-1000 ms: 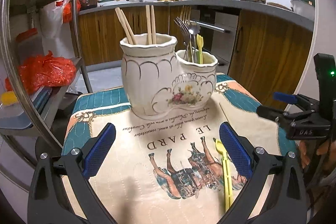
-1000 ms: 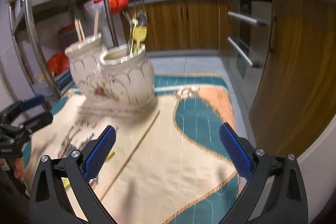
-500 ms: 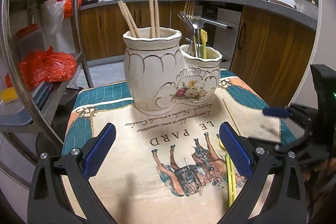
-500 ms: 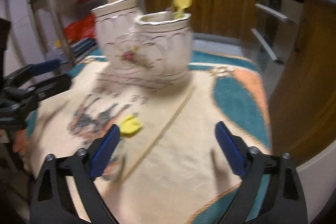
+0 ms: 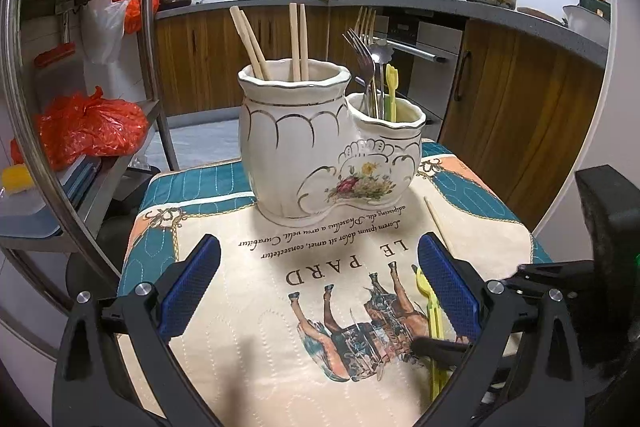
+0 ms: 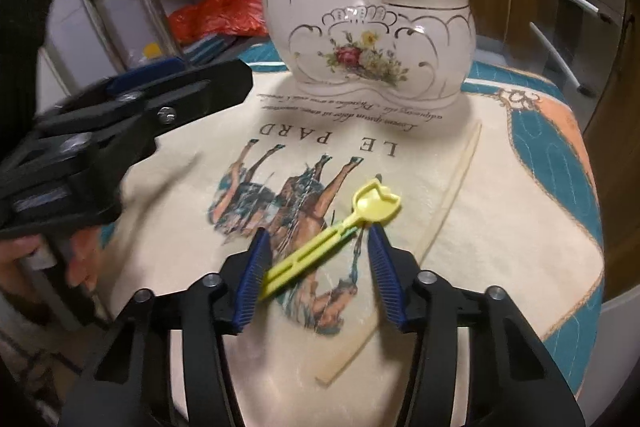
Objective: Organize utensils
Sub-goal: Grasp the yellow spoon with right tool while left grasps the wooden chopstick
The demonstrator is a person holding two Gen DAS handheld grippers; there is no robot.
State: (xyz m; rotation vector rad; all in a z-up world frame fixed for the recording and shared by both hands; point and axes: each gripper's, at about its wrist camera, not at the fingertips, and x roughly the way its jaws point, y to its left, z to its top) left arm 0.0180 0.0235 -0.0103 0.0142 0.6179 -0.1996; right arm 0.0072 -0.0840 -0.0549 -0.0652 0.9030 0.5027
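Note:
A white two-cup ceramic holder (image 5: 320, 155) stands on the printed cloth; its tall cup holds wooden chopsticks (image 5: 296, 43), its low cup holds forks and a yellow plastic utensil (image 5: 390, 91). It also shows in the right wrist view (image 6: 372, 27). A yellow plastic utensil (image 6: 332, 231) lies flat on the cloth between the fingers of my right gripper (image 6: 316, 267), which is open around its handle without touching it. A loose wooden chopstick (image 6: 436, 223) lies just to its right. My left gripper (image 5: 316, 287) is open and empty over the cloth.
The small table's cloth (image 5: 224, 307) ends at edges close on all sides. A metal shelf rack (image 5: 48, 131) with red bags stands at the left. Wooden kitchen cabinets (image 5: 520, 115) lie behind and to the right.
My right gripper has swung left and down, and its fingers have narrowed around the yellow utensil on the cloth. My left gripper has risen slightly and stays open.

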